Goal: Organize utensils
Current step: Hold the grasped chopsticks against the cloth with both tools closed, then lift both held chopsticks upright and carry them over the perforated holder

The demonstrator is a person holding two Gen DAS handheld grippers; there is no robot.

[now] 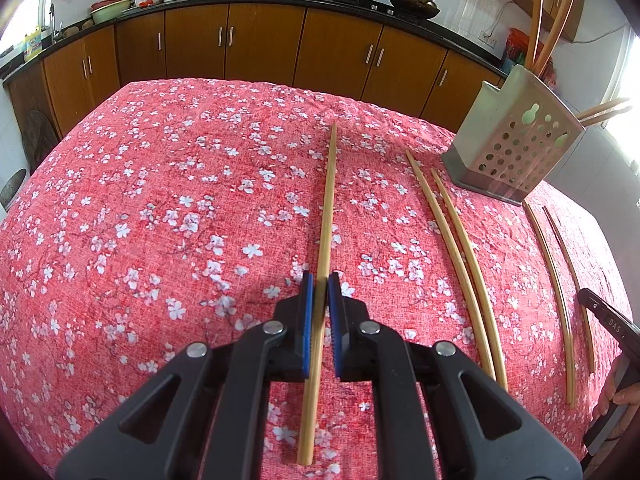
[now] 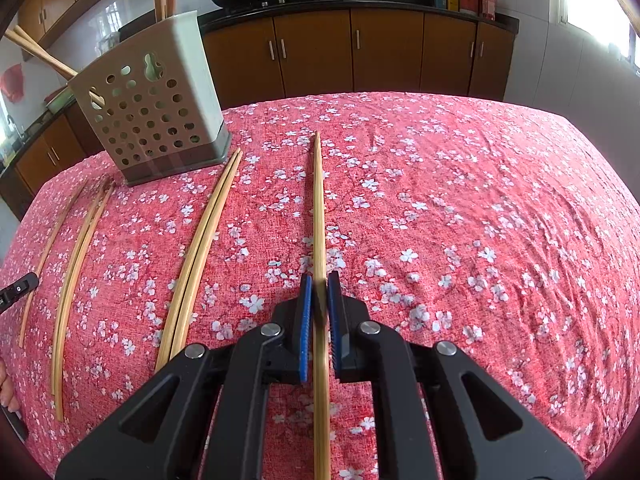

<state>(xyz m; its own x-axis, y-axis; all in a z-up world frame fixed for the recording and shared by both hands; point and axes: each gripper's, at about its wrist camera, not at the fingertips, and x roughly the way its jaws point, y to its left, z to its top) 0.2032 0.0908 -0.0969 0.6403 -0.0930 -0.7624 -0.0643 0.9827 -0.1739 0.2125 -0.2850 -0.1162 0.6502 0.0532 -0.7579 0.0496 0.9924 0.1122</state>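
With the left claw [image 1: 321,286] and the right claw [image 2: 319,286] each clamped on a chopstick [image 1: 325,240] lying on the desk [image 1: 160,200], the operator lifts both level, tilts tips down, and lowers them into the holder [image 1: 516,148] standing between the claws.

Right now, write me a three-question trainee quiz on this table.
1. True or false: the left tongs are shut on a slim bamboo chopstick.
2. The grey perforated plastic holder stands: A on the red floral tablecloth; B on the black counter; C on the floor.
3. Fill in: the right tongs clamp ____.
Key: 1 true; 2 A; 3 a second bamboo chopstick.
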